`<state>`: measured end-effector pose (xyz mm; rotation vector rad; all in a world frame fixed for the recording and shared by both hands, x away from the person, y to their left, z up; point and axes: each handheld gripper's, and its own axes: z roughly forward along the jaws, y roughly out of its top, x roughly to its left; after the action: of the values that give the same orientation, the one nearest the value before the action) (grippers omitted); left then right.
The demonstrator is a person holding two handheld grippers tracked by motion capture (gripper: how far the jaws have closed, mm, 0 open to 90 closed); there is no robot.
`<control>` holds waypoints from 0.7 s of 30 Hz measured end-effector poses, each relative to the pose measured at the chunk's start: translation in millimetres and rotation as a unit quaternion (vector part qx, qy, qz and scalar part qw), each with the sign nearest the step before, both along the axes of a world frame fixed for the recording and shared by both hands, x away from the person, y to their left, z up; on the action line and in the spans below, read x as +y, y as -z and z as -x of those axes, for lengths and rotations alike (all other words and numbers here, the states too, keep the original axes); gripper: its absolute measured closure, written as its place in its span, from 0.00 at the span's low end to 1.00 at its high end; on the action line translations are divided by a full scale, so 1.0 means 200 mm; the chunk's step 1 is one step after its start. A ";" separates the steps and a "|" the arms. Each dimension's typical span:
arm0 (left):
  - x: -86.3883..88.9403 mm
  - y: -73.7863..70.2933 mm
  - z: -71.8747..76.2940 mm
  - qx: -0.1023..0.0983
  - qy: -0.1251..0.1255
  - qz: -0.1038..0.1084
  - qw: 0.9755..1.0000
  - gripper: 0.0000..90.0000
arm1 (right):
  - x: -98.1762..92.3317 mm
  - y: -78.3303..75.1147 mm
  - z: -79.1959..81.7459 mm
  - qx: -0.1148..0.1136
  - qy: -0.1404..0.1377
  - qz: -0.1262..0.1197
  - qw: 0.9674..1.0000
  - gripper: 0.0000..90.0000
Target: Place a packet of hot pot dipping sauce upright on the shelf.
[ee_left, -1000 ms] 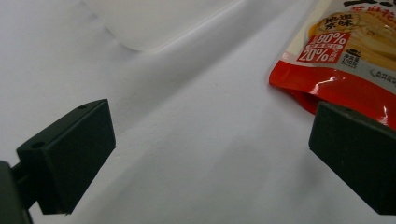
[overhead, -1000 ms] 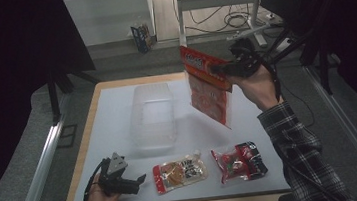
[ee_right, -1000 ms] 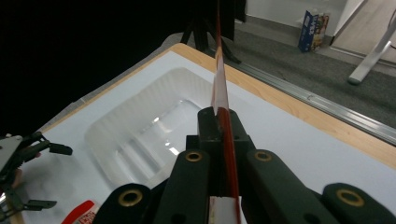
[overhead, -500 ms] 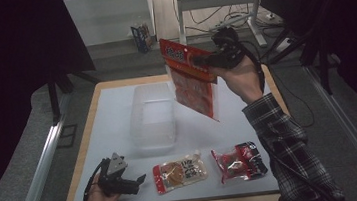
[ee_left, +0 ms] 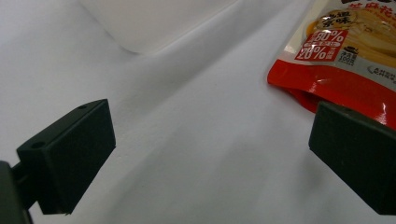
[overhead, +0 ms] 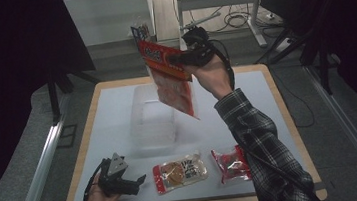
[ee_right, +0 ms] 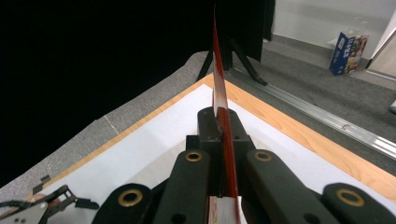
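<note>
My right gripper is raised over the back of the table, shut on the upper edge of a big red snack bag. The bag hangs tilted above a clear plastic container. In the right gripper view the bag shows edge-on, pinched between the jaws of that gripper. My left gripper rests at the table's front left, open and holding nothing. In the left gripper view, its jaws stand wide apart over the white mat, with an orange-and-red snack packet just past the right jaw.
The orange snack packet and a small red packet lie side by side near the front edge of the white table. A wooden rim frames the table. A corner of the clear container lies ahead of the left gripper.
My right gripper has carried the red bag leftward and higher, from right of the container to above it. The left gripper has stayed put.
</note>
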<state>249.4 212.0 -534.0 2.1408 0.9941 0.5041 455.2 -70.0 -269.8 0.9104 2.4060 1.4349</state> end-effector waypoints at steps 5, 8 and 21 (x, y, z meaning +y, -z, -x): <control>0.00 0.00 0.00 -0.002 -0.002 0.007 1.000 0.01 | 0.07 0.03 -0.04 0.006 0.000 -0.005 1.000 0.98; 0.00 0.00 0.00 -0.003 0.003 0.012 1.000 0.00 | 0.13 0.05 -0.06 0.006 0.002 -0.005 1.000 0.98; 0.00 0.00 0.01 -0.003 0.016 0.015 1.000 0.00 | 0.35 0.12 -0.14 0.014 0.010 -0.022 1.000 0.98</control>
<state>248.2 211.7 -533.9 2.1249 0.9567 0.4770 483.8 0.4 -293.7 0.9688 2.3870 1.4831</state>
